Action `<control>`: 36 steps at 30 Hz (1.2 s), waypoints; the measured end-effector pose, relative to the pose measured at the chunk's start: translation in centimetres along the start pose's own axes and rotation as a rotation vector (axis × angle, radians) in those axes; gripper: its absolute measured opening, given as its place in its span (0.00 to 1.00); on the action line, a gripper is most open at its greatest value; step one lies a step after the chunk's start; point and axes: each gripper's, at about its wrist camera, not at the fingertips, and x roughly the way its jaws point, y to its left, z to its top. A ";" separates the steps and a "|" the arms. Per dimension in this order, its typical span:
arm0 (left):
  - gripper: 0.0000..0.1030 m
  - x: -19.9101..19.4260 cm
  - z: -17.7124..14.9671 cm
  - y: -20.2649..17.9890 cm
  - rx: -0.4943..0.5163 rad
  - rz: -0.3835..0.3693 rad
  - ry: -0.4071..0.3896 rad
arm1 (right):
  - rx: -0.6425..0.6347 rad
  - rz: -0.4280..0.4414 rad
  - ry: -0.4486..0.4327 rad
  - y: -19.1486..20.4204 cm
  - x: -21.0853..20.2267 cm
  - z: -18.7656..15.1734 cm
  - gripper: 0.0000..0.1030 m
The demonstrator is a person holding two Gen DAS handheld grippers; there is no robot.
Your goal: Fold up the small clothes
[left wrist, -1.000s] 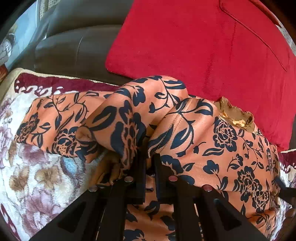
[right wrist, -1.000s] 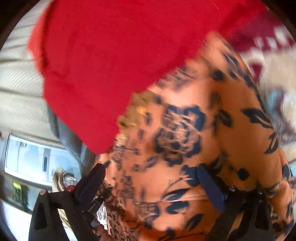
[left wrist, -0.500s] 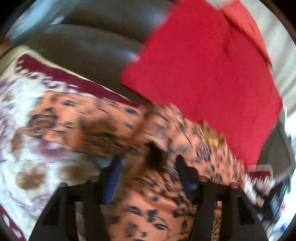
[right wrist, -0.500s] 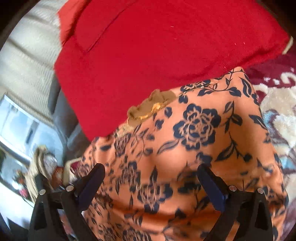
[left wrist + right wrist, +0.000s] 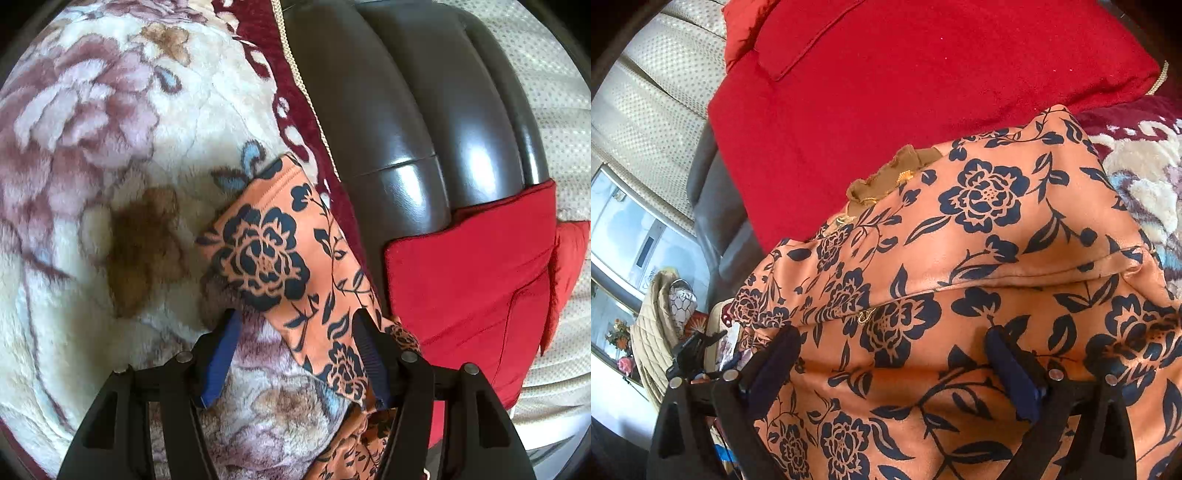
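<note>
Hovering now, both tools over the orange garment w/ navy flower print (image 5: 979,258), which lies on the plush cream-and-mauve floral blanket (image 5: 92,155), right up against the big red cushion (image 5: 905,81). Landmark is that cushion: garment body sits just in front of it, w/ a tan frilled bit poking out at the cushion's edge.

Left gripper (image 5: 295,332): jaws spread, nothing pinched, blue pads either side of a long narrow strip of the garment (image 5: 273,254), prob. a sleeve or leg, which runs away from the cushion along the dark leather sofa back (image 5: 406,129). Right gripper (image 5: 890,350): jaws spread too, holding nothing, over the broad panel in front of the cushion. A crease already crosses that panel side to side.

My read: next job is folding that loose strip back toward the cushion, onto the body. To do it well:
- left tool grabs at the strip's far hem, not mid-length, or the end flops
- pinch one layer cleanly; blanket pile is deep, easy to snag
- right tool pins the body nr the cushion so it doesn't slide
- lay edge to edge, then smooth

Fabric looks slippery, so go slow.
</note>
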 end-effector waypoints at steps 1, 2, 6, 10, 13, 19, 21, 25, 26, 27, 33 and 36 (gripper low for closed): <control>0.62 0.1 -0.1 -0.1 0.010 0.010 0.000 | -0.002 -0.001 0.000 0.0 0.0 0.0 0.98; 0.62 0.6 0.0 -0.2 0.010 0.020 -0.001 | -0.004 -0.004 0.000 0.1 0.1 0.0 0.98; 0.35 1.1 2.3 -0.1 -0.016 0.051 -0.041 | -0.010 -0.009 0.000 0.4 0.3 -0.2 0.98; 0.04 -1.2 4.3 -1.9 0.078 0.132 -0.114 | -0.017 -0.014 0.009 0.2 0.0 -0.3 0.98; 0.03 -6.0 5.6 -5.8 0.237 0.166 -0.285 | -0.006 -0.019 0.009 -0.1 -0.5 -0.2 0.98; 0.03 -14.1 8.3 -13.8 0.451 0.133 -0.478 | -0.014 0.025 -0.007 1.3 -1.3 0.7 0.98; 0.03 -15.3 8.3 -15.8 0.516 0.118 -0.489 | -0.022 0.071 0.006 2.8 -0.8 1.2 0.98; 0.03 -16.2 6.3 -19.9 0.649 0.060 -0.462 | -0.069 0.152 0.065 7.4 3.2 2.4 0.98; 0.03 -16.1 5.7 -20.6 0.670 0.047 -0.453 | -0.051 0.170 0.082 7.8 4.3 2.7 0.98; 0.03 -15.7 4.7 -21.6 0.704 0.025 -0.428 | 0.016 0.210 0.117 8.0 6.5 3.0 0.98; 0.03 -12.8 -2.6 -26.9 0.899 -0.068 -0.306 | 0.094 0.191 0.184 7.8 10.9 2.7 0.98; 0.03 -11.3 -7.8 -30.1 0.980 -0.140 -0.237 | 0.037 0.203 0.116 7.7 7.2 2.4 0.98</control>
